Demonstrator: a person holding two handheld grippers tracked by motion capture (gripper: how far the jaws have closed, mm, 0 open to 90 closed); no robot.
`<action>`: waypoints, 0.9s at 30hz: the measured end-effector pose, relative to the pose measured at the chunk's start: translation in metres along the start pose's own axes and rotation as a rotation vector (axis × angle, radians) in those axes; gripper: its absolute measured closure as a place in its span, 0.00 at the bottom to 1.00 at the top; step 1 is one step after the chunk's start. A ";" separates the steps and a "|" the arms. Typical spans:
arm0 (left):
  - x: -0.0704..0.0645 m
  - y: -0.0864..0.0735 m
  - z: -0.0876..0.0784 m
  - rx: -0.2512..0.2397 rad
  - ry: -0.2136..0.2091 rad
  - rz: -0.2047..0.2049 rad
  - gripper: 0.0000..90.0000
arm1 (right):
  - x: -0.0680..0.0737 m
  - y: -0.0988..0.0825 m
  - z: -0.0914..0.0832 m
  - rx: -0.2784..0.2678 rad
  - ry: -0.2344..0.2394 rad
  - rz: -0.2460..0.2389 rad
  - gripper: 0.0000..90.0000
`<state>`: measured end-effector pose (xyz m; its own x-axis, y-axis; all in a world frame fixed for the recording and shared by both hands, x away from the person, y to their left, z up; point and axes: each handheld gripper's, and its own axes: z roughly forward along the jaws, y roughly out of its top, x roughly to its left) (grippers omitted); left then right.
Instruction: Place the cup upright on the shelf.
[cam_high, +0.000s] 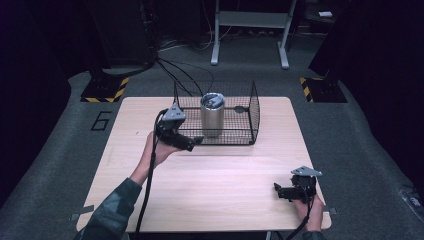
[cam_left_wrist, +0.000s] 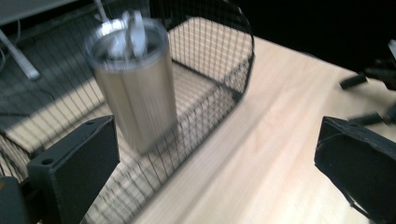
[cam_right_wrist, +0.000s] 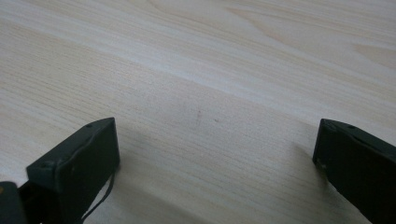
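Dark room, grey carpet, light wood table (cam_high: 210, 175) with a black wire basket (cam_high: 252, 107) at its far middle. Steel tumbler (cam_high: 212, 115) stands upright inside the basket, toward its left half, clear lid on top. Left gripper (cam_high: 192, 142) sits just beside the basket's near-left corner, jaws spread wide and empty; in the left gripper view the tumbler (cam_left_wrist: 133, 88) is beyond the mesh, blurred. Right gripper (cam_high: 280, 191) rests low near the table's near-right corner, jaws also wide apart, nothing between them, bare wood (cam_right_wrist: 196, 93) ahead. Tumbler likely rigid, smooth, slippery metal, moderately heavy if filled (contents cannot be told); tapered body, so a grip mid-body or just under the lid rim looks safest, squeezing across the width. Lid may pop off, so avoid lifting by it. Basket walls are tall at the far and right sides; entry from above or over the low near side looks best. Mesh could snag jaws. Plenty of open table in front for setting down.
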<state>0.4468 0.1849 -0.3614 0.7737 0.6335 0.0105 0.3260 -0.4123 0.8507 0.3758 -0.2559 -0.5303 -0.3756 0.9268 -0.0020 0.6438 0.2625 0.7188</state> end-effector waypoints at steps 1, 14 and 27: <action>-0.004 -0.010 -0.003 0.016 0.000 -0.003 0.00 | 0.000 0.000 0.000 0.001 0.000 -0.001 0.00; -0.032 -0.125 0.000 0.165 0.045 -0.062 0.00 | 0.000 0.000 0.000 -0.004 -0.002 0.001 0.00; -0.030 -0.190 0.006 0.215 0.169 -0.150 0.00 | 0.000 0.000 0.000 -0.004 -0.002 0.000 0.00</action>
<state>0.3653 0.2405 -0.5271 0.6131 0.7900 -0.0041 0.5510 -0.4239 0.7188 0.3758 -0.2558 -0.5305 -0.3740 0.9274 -0.0034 0.6414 0.2613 0.7213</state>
